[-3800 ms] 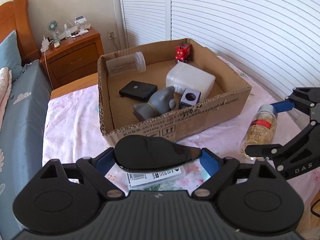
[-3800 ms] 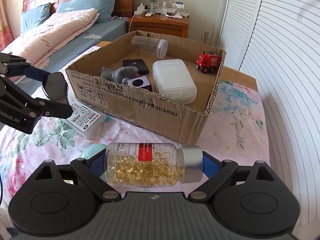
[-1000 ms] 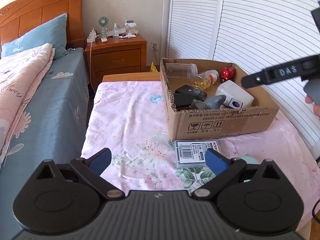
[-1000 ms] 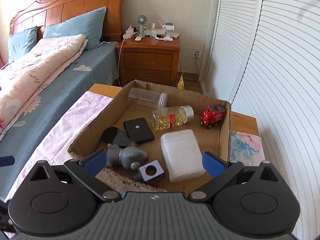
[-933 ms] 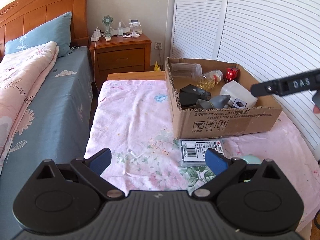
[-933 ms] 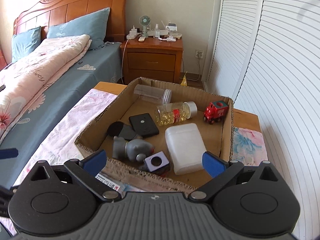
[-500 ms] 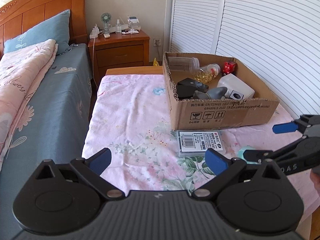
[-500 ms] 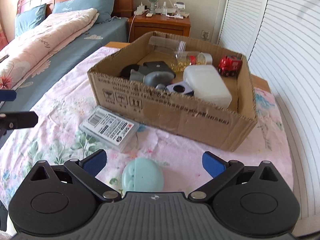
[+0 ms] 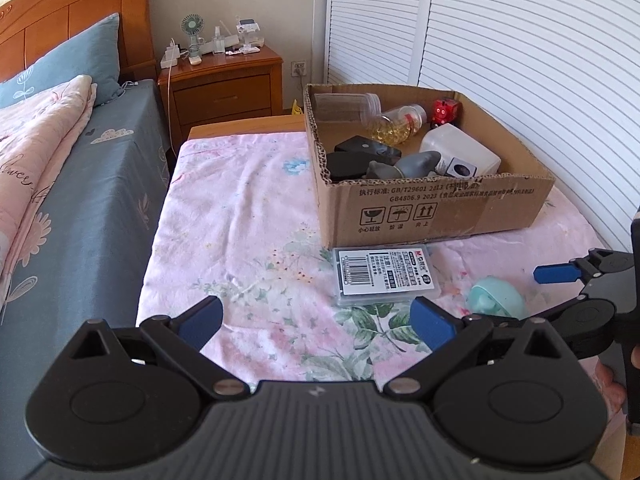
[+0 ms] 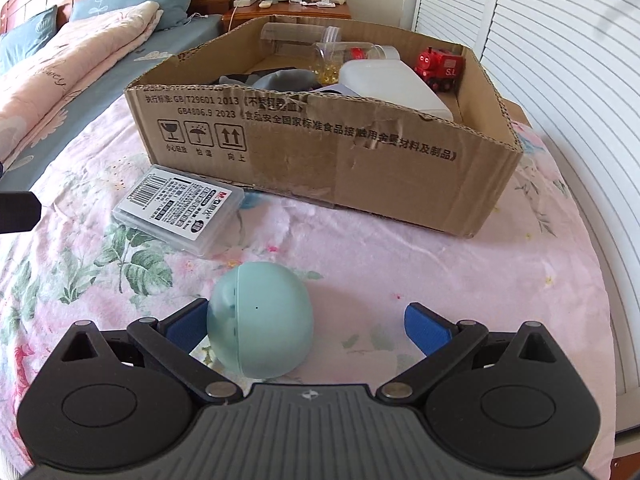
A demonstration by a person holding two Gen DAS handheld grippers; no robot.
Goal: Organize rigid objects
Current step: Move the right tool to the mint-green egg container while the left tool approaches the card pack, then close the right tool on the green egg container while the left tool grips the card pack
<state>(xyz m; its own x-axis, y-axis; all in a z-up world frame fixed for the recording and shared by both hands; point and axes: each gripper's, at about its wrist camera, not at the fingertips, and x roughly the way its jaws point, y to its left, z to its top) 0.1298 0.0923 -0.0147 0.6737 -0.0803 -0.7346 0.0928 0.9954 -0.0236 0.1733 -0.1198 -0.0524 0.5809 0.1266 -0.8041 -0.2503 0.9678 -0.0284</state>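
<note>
The pale green ball is sat on the flowered sheet, out in front of the cardboard box and not yet in it. The right tool has been brought down around it, spread wide and gripping nothing. The ball lies off to the left of the gap, touching or just about touching the left pad, with a big gap over to the right pad. That's probably because a round thing needs to be straddled before being squeezed, and it looks like it'd roll off if it were pinched off-centre, so some centring would likely be needed first.

Just beside the ball, closer to the box, a clear plastic case with a barcode label is lying flat, its far end right near the box wall. The left tool is held low over the sheet, also spread and empty, pointed roughly at that case, so it's likely lined up as that side's pickup.

Inside the box, a pill bottle, a clear jar, a red toy train, a white container, a grey toy and a couple of black items can be seen already dropped in. So the job looks mostly done, with just these two pieces left outside.
</note>
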